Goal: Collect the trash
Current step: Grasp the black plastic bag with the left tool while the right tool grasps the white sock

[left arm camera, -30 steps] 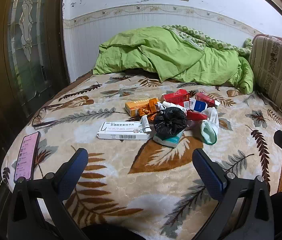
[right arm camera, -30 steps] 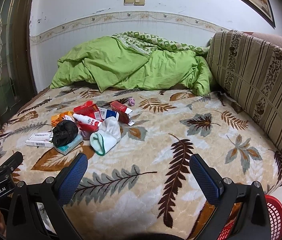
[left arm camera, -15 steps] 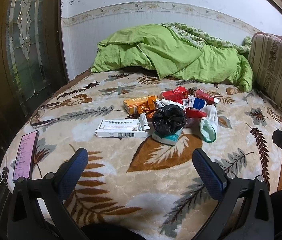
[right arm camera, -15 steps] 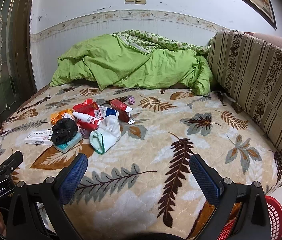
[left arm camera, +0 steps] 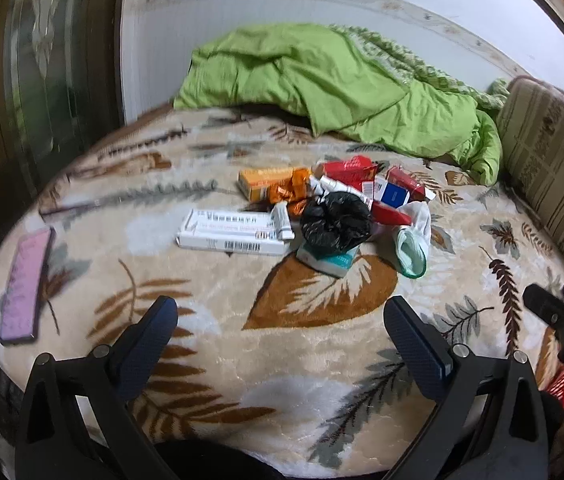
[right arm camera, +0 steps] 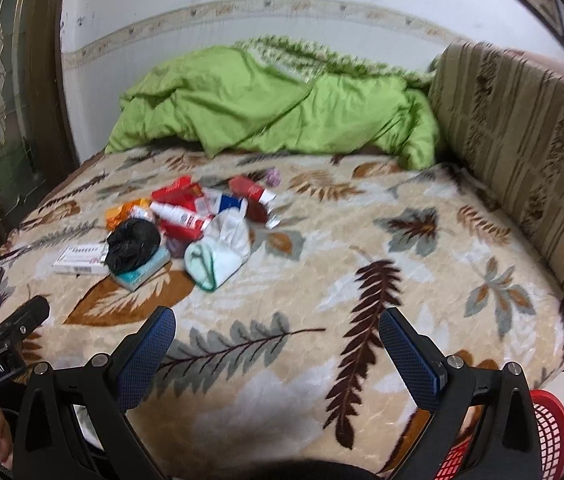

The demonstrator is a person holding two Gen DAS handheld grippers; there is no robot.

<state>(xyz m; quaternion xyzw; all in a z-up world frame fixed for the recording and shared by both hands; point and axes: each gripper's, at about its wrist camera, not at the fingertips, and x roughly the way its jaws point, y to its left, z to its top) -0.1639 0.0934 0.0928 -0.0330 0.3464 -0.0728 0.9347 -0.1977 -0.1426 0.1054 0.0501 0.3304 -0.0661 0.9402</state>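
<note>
A heap of trash lies near the middle of the bed (left arm camera: 210, 344), on its leaf-patterned blanket, well apart from both tools. The left hand-held gripper (left arm camera: 281, 322) is held spread wide over the near edge of the bed with nothing between its blue pads; the right hand-held gripper (right arm camera: 277, 330) is likewise wide apart and empty.

At the near side of the heap a long white carton (left arm camera: 230, 233) lies flat. It is judged light and fairly stiff, though it may crush if squeezed hard, and is best taken across its narrow width. Just beside it, a knotted black plastic bag (left arm camera: 335, 223) rests on a teal packet (left arm camera: 331, 259). The bag is judged soft and slippery, so a bunched fold near its top should be pinched. Behind it, red boxes (left arm camera: 347, 170) and an orange box (left arm camera: 268, 184) are piled together (all probably light card). A white and green cloth (right arm camera: 220, 254) lies touching the heap on the right; it is limp and can be pinched anywhere.

A red basket (right arm camera: 537, 438) is seen beside the bed, low at the right, and is presumed to be the bin. A phone (left arm camera: 26, 286) lies at the left edge and is not to be collected.
</note>
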